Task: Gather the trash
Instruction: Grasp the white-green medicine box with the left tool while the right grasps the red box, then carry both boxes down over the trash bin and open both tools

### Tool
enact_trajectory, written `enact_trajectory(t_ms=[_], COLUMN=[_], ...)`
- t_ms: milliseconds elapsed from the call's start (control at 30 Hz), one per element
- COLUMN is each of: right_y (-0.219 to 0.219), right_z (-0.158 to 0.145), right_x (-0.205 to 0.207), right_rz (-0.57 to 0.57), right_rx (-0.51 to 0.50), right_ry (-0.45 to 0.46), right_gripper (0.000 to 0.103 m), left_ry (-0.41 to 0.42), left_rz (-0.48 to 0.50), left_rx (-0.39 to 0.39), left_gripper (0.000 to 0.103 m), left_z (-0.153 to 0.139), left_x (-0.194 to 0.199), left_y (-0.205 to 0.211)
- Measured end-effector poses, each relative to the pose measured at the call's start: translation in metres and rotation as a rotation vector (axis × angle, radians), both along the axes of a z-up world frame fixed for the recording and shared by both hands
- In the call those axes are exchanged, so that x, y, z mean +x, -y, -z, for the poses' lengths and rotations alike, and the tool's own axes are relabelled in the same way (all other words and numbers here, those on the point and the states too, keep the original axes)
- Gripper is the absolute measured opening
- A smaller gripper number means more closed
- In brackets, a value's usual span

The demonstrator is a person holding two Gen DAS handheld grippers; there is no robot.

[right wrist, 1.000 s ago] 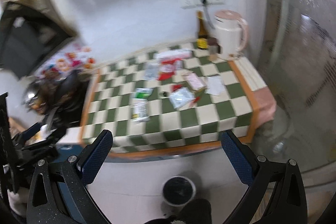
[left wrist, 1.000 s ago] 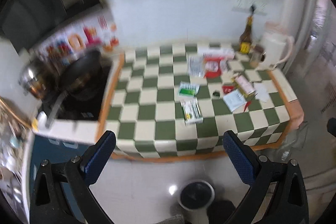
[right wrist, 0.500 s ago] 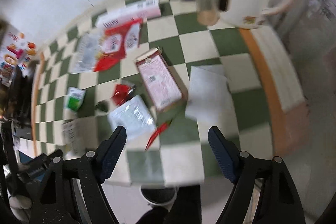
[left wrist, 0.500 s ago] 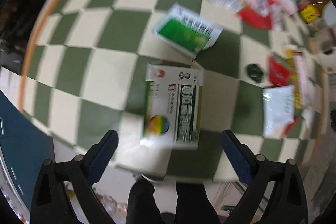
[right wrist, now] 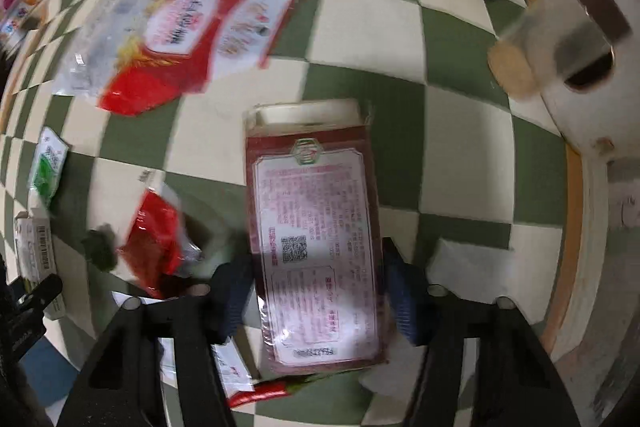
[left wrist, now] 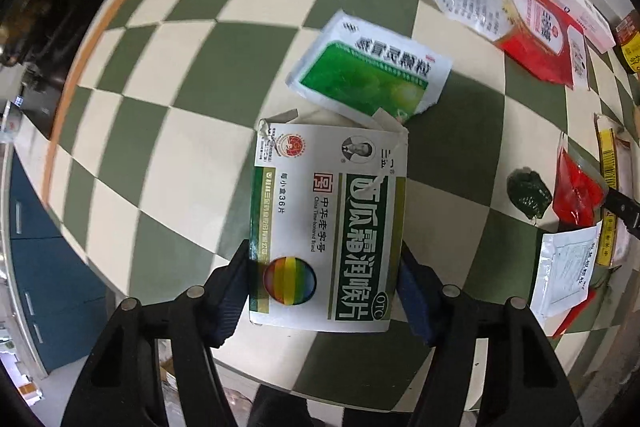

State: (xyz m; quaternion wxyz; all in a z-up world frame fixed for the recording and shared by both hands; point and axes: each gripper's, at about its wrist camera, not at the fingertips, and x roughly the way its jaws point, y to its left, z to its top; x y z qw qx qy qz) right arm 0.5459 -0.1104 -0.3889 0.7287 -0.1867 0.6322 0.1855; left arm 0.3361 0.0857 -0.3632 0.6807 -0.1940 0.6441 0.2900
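Left gripper had its jaws clamped on the sides of a white and green medicine box lying flat on the checkered counter, a green sachet just beyond it. Right gripper straddled a dark red box on the same counter; contact with its sides could not be told through blur
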Motion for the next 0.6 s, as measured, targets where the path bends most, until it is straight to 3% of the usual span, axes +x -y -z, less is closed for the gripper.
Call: enact_trajectory(t_ms=[167,233,367,600], right_y=[-0.001,0.001,0.014,0.050], right_z=[-0.023,-0.039,-0.088,-0.151], right_x=[-0.008,-0.020,-0.056,-0.191], right_rz=[0.037,0.051,0.091,0.177], right_rx=[0.011,0.034,0.122,0.273], right_ry=[0.094,0.131,0.195,0.254], right_gripper=[0.060,0.060,0.060,0.060], left_ry=[0.069,0.124,0.225,0.383], left_rz=[0.038,0.059,0.108,0.231], left_rx=[0.099,0.127,0.176,0.214], left_gripper=[0.064,0.064,0.064,0.064], left_z=[-0.053,-0.082,-0.109,-0.149], left_x=[-0.016,-0.028,-0.039,-0.121], left_y=[0.018,0.028,0.046,0.061])
